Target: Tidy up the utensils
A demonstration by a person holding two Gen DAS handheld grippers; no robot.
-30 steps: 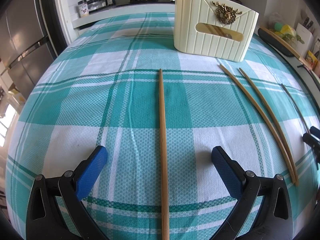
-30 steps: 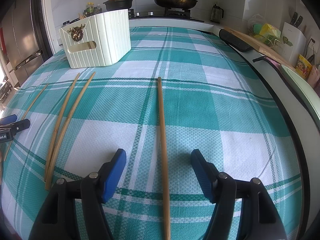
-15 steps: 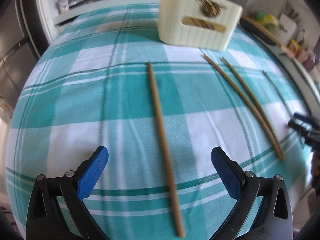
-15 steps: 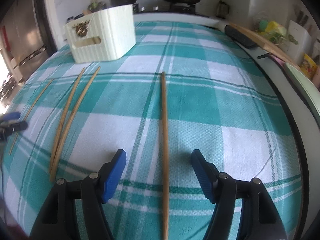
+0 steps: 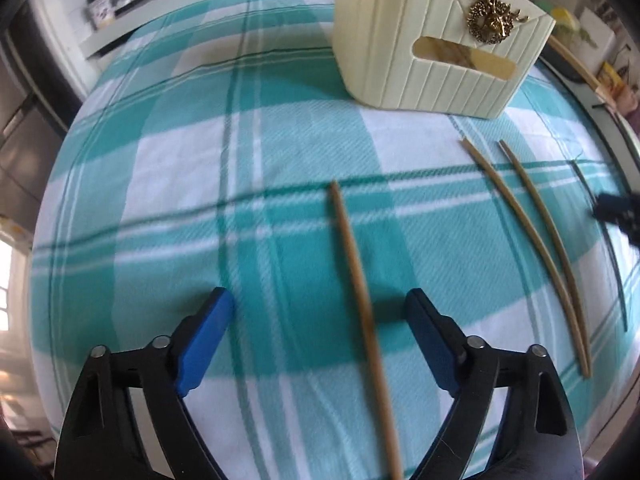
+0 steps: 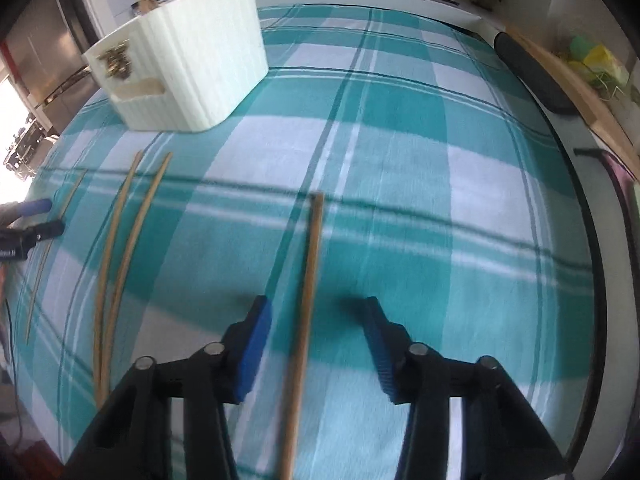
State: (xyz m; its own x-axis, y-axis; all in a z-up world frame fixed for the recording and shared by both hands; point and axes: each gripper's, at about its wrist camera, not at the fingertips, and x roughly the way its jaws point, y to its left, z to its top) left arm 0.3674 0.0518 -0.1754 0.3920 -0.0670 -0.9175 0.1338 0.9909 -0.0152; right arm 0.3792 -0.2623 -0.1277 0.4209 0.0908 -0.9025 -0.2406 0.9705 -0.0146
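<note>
Both tongs steeply downward, jaws just narrowing yet apparently unclamped: left tongs (image 5: 316,332) and right tongs (image 6: 316,340) each astride 1 chopstick (image 5: 356,276).

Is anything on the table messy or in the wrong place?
Yes. Four wooden sticks lie loose on the checked tablecloth instead of in the cream box: one between the left tongs, one between the right tongs, and a pair side by side between them. Nothing looks spilled or broken.
</note>
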